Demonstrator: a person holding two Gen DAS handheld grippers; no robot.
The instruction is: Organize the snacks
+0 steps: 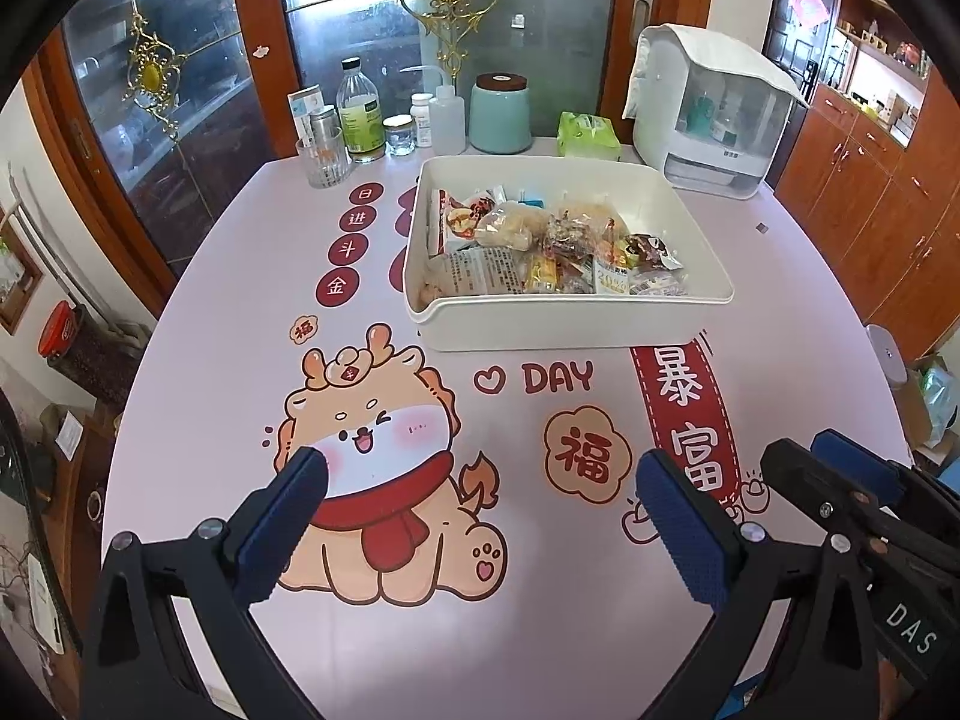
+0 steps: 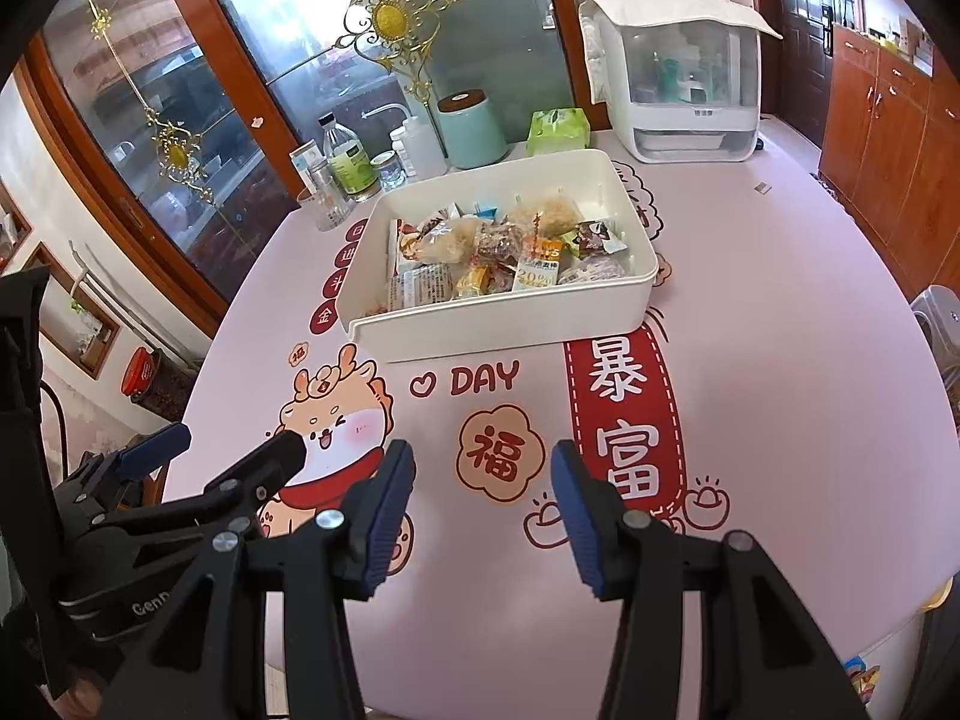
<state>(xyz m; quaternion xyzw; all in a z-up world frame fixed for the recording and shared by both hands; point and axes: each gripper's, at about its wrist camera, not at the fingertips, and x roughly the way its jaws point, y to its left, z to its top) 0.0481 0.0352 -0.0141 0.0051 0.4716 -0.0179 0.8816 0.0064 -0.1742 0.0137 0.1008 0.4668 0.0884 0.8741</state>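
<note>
A white plastic bin (image 1: pixel 570 324) stands on the pink printed table, with several wrapped snacks (image 1: pixel 552 240) piled in it. It also shows in the right wrist view (image 2: pixel 498 330) with the snacks (image 2: pixel 510 252) in it. My left gripper (image 1: pixel 480 474) is open and empty, low over the cartoon dragon print, well short of the bin. My right gripper (image 2: pixel 483 468) is open and empty beside it, also near the table's front edge. The right gripper shows at the lower right of the left wrist view (image 1: pixel 840 474). The left gripper shows at the lower left of the right wrist view (image 2: pixel 222 444).
Along the back edge stand a glass (image 1: pixel 321 162), bottles (image 1: pixel 360 114), a teal canister (image 1: pixel 499 114), a green tissue pack (image 1: pixel 588 135) and a white appliance (image 1: pixel 708 120). Glass cabinet doors rise behind. Wooden cabinets (image 1: pixel 870 180) line the right side.
</note>
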